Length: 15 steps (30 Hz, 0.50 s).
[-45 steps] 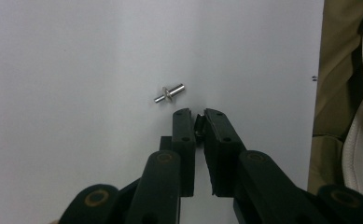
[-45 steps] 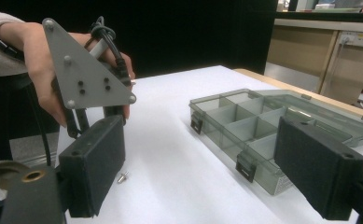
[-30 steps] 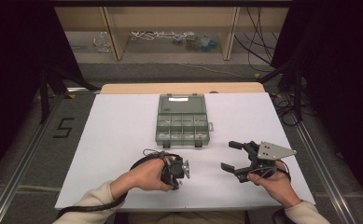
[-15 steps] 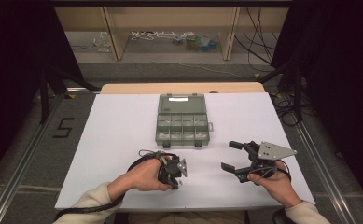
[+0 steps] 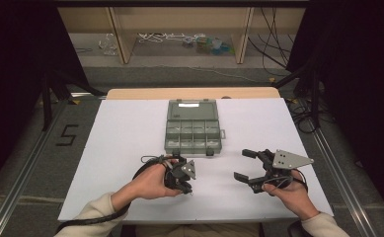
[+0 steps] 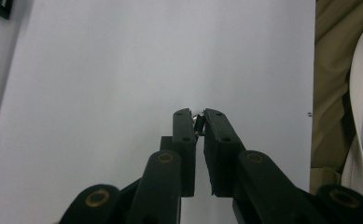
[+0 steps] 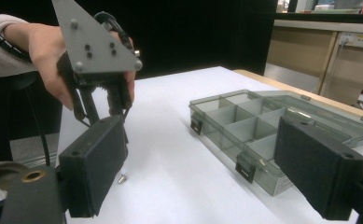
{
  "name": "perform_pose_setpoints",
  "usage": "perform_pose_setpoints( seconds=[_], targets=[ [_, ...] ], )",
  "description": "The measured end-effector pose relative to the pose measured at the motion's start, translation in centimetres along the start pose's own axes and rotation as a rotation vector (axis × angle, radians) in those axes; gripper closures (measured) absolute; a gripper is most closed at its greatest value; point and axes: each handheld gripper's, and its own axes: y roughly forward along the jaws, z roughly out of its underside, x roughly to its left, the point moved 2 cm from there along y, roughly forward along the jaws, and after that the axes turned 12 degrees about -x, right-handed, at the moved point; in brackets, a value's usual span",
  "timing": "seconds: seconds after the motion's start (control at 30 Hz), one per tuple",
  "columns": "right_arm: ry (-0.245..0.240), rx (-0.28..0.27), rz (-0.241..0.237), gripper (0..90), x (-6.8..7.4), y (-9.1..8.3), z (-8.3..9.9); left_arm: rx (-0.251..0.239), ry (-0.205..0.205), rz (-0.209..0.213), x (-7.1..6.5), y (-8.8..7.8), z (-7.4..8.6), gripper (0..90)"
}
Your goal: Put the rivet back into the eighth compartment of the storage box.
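Observation:
My left gripper (image 5: pixel 185 186) points down at the white table (image 5: pixel 125 133) near the front. In the left gripper view its jaws (image 6: pixel 198 116) stand nearly together with a small silver screw (image 6: pixel 198 122) pinched between the tips. The right gripper view has that gripper (image 7: pixel 105 109) in a hand at the upper left. Just beneath it a small screw (image 7: pixel 123 177) sits at the table's surface. My right gripper (image 5: pixel 244 165) rests low at the front right, open wide and holding nothing (image 7: pixel 202 172).
A grey-green clear organizer box (image 5: pixel 193 148) lies open at the table's middle, its lid (image 5: pixel 192 109) folded back and its latches (image 7: pixel 244 168) facing the grippers. The person's sleeve and trousers (image 6: pixel 333 93) are at the table's front edge.

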Motion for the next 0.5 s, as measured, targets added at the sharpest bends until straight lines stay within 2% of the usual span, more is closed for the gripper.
perform_pose_setpoints(
  seconds=[0.07, 0.13, 0.23, 0.3, 0.33, 0.5],
  targets=[
    [-0.001, -0.001, 0.000, 17.5, 0.0, 0.0, 0.0, -0.009, -0.014, 0.001, -0.1, -0.1, -0.1, 82.7],
    [-0.001, 0.000, 0.000, 17.5, 0.0, 0.0, 0.0, -0.026, 0.002, -0.008, 0.1, -0.2, -0.2, 82.7],
    [-0.003, -0.002, 0.001, 17.5, 0.0, 0.0, 0.0, -0.068, -0.011, -0.034, 0.3, -0.4, -0.3, 82.7],
    [-0.002, -0.002, 0.000, 17.5, 0.0, 0.0, 0.0, -0.123, -0.045, -0.052, 0.5, -0.5, -0.5, 82.7],
    [-0.002, -0.002, 0.000, 17.5, 0.0, 0.0, 0.0, -0.125, -0.036, -0.056, 0.6, -0.7, -0.5, 82.7],
    [-0.001, -0.002, 0.000, 17.5, 0.0, 0.0, 0.0, -0.203, -0.055, -0.047, 1.0, -1.2, -0.7, 82.7]
  ],
)
